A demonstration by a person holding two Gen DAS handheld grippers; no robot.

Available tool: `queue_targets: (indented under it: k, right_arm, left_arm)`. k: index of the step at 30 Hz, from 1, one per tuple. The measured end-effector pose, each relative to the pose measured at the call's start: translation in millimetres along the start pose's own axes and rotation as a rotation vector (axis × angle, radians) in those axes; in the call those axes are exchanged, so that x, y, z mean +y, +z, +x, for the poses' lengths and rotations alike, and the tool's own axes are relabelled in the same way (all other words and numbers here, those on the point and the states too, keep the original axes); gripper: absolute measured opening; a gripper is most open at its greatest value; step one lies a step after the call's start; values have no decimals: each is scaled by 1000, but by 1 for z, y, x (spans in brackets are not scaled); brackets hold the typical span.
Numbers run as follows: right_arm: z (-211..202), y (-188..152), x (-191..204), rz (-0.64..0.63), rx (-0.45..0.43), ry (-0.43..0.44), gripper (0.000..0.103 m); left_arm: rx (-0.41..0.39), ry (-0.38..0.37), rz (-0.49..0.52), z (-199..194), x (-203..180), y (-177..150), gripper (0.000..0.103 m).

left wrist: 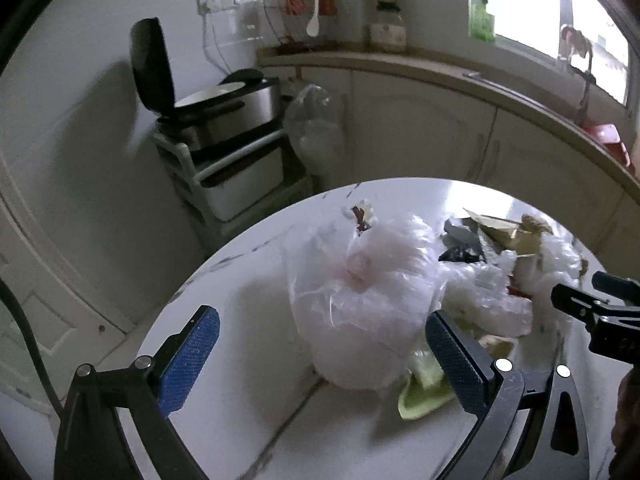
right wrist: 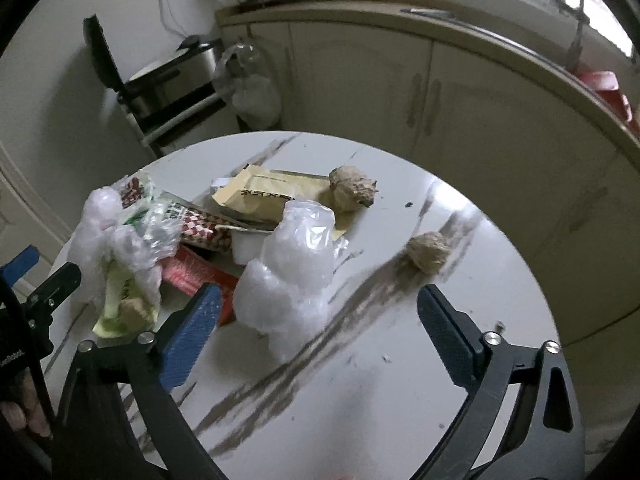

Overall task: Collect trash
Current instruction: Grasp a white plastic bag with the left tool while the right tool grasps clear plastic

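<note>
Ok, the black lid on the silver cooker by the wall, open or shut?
Open. The black lid stands tipped up and back from the silver cooker, and the pale rim of its pot shows underneath.

The round tabletop (right wrist: 400, 360) is white with grey-brown streaks. On it: a translucent white plastic bag (right wrist: 292, 264), a tan envelope (right wrist: 264, 196), a red-and-white checked wrapper (right wrist: 204, 232), a pale green wrapper (right wrist: 120, 304), and two beige crumpled balls (right wrist: 352, 188). Both tools carry blue pads (right wrist: 188, 344).

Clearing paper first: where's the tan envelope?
Right wrist view: the tan envelope lies at the table's far side, between the checkered wrapper and a crumpled paper ball.
</note>
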State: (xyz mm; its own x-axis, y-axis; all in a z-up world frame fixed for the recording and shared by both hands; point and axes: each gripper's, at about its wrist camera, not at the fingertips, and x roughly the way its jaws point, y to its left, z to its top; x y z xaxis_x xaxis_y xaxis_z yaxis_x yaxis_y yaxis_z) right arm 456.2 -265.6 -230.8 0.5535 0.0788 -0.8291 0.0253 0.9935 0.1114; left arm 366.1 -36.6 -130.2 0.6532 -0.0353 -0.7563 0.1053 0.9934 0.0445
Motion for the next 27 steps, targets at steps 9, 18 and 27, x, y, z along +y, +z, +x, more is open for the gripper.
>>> queue_targets:
  k: [9, 18, 27]
  right_arm:
    - [20, 1, 3, -20, 40, 60, 60]
    - [16, -2, 4, -29, 30, 116, 43]
    - [-7, -12, -6, -1, -3, 128, 43]
  left_arm:
    - [7, -14, 59, 44, -8, 22, 100]
    - [30, -160, -7, 71, 14, 29, 53]
    - [-18, -154, -50, 54, 46, 17, 52]
